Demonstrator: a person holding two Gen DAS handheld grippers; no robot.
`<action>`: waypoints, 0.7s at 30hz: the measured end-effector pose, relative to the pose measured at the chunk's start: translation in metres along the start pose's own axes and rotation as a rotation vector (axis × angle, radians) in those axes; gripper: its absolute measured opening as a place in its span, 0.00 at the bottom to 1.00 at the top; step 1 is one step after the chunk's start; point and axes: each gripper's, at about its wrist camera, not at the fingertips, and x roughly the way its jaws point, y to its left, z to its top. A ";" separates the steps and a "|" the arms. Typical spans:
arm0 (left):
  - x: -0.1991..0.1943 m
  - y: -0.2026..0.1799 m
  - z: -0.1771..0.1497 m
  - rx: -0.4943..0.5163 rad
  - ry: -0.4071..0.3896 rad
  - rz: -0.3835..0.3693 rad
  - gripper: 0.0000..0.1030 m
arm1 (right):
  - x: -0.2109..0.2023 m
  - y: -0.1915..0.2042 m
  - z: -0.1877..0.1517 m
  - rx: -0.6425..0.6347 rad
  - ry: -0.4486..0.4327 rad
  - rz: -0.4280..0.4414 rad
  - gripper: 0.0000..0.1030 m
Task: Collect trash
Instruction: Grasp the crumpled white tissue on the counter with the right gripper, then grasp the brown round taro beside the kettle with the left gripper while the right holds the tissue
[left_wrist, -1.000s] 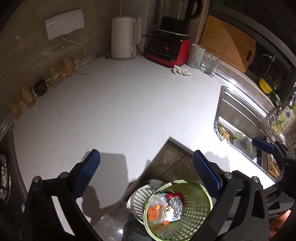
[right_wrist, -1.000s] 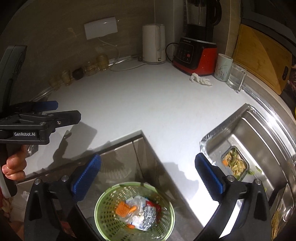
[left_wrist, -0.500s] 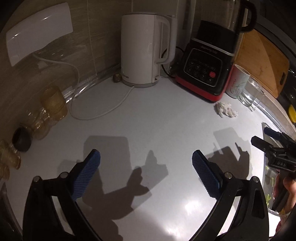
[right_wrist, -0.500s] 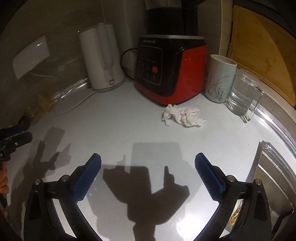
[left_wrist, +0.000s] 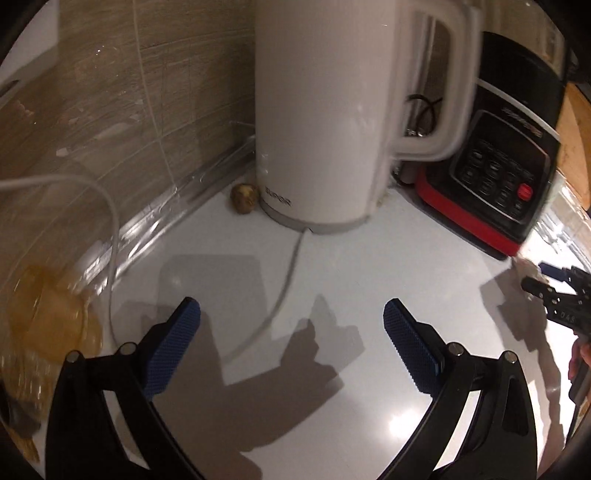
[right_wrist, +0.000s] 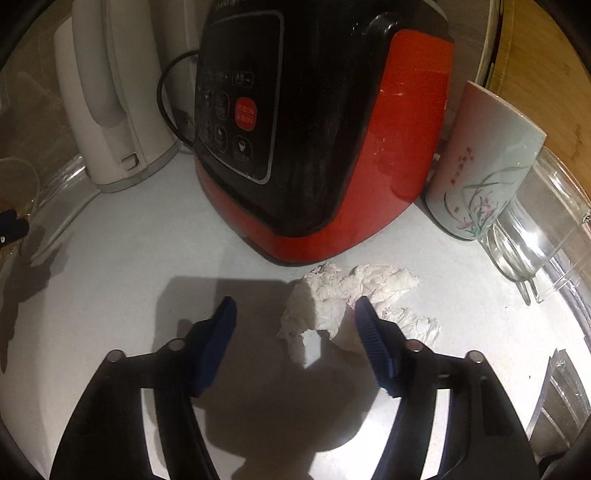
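A crumpled white tissue (right_wrist: 354, 295) lies on the white counter in front of the red and black blender base (right_wrist: 325, 140). My right gripper (right_wrist: 295, 314) is open, low over the counter, with the tissue's left part between its blue fingertips and its right finger resting over the tissue. A small brown nut-like scrap (left_wrist: 244, 198) sits by the wall at the foot of the white kettle (left_wrist: 325, 110). My left gripper (left_wrist: 291, 314) is open and empty, a short way in front of the kettle. The right gripper (left_wrist: 546, 284) shows at the left wrist view's right edge.
A white cable (left_wrist: 284, 280) runs from the kettle across the counter between my left fingers. Amber glass jars (left_wrist: 44, 325) stand at the left wall. A flowered mug (right_wrist: 480, 173) and a clear glass jug (right_wrist: 535, 236) stand right of the blender. The sink rim (right_wrist: 557, 398) is at lower right.
Both grippers have moved forward and down. The left one closed in on the kettle. The right one reached the tissue and its fingers have narrowed around it.
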 end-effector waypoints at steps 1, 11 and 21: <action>0.006 0.004 0.004 -0.002 0.000 -0.001 0.92 | 0.004 -0.001 -0.001 0.004 0.011 -0.002 0.37; 0.032 0.031 0.032 -0.043 -0.023 -0.046 0.92 | -0.027 0.003 -0.008 0.016 -0.031 0.002 0.17; 0.064 0.049 0.063 0.083 -0.062 -0.107 0.92 | -0.082 0.077 -0.019 -0.040 -0.067 0.212 0.17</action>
